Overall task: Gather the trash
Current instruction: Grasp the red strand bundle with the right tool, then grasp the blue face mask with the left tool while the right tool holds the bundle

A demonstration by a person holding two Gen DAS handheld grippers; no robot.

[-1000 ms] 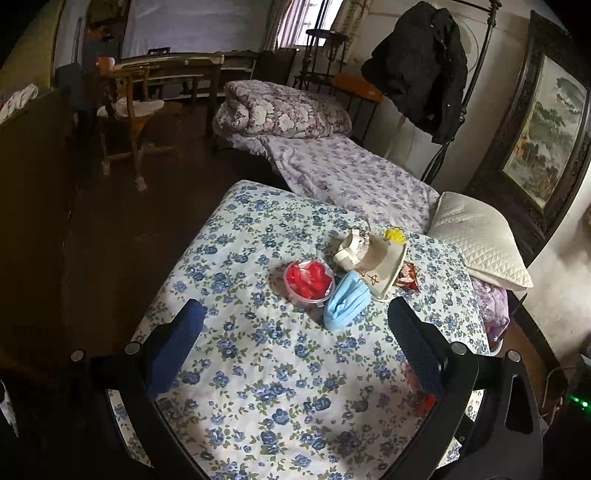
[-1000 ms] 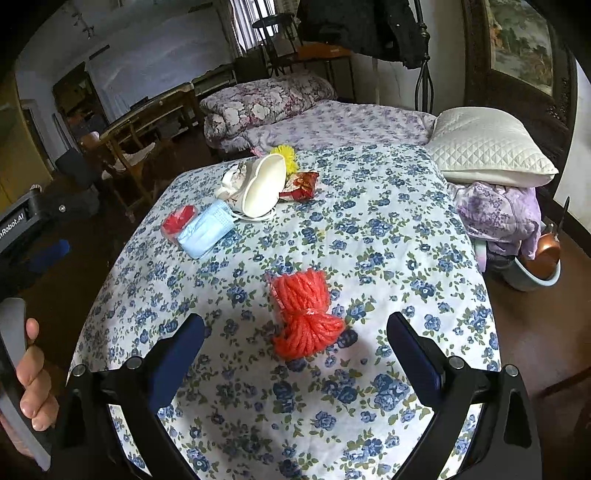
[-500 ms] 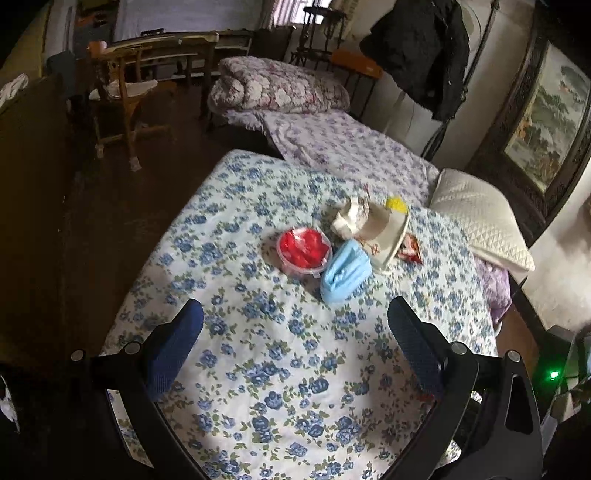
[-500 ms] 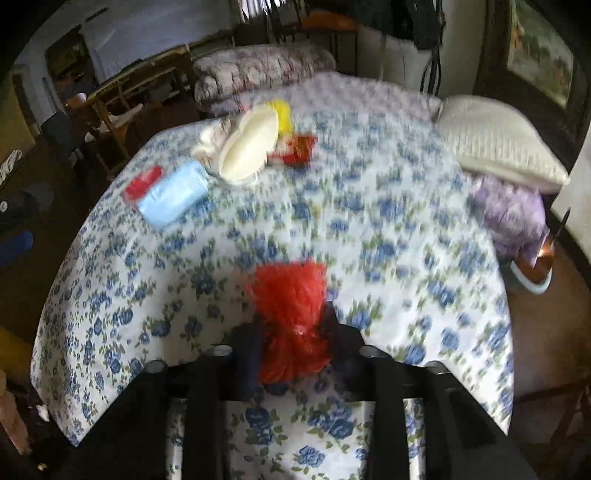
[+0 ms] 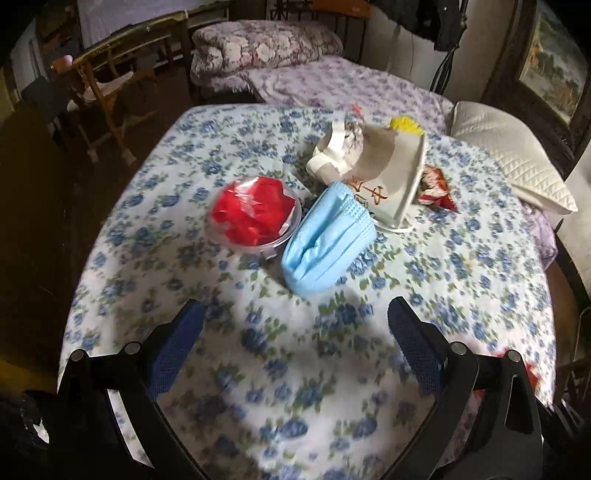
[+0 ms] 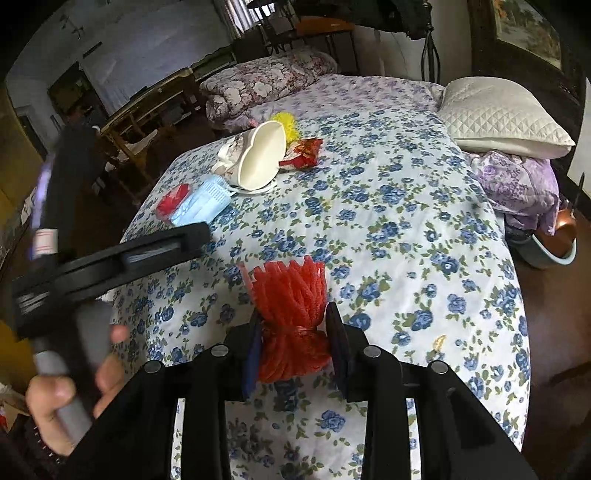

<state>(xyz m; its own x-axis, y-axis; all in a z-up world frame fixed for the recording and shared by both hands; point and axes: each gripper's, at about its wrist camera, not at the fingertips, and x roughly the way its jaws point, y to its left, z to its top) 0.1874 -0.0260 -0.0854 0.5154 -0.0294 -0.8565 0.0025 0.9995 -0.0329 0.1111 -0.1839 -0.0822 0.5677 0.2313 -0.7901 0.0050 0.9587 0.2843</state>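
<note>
You are facing a bed [image 5: 424, 295] wearing a blue-flowered sheet; a quilted white pillow [image 6: 498, 118] is lying at its right, wooden chairs [image 5: 107, 85] standing on dark floor beyond.

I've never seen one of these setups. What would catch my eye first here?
Probably the bright red mesh bundle, pinched at its tied waist by the right hand-held gripper on the flowered bedspread. Farther back lie a blue face mask and a clear tub of red scraps, side by side.

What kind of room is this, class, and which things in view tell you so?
Most likely a lived-in bedroom: a bed with a folded floral quilt, a white quilted pillow, and a coat on a stand.
</note>
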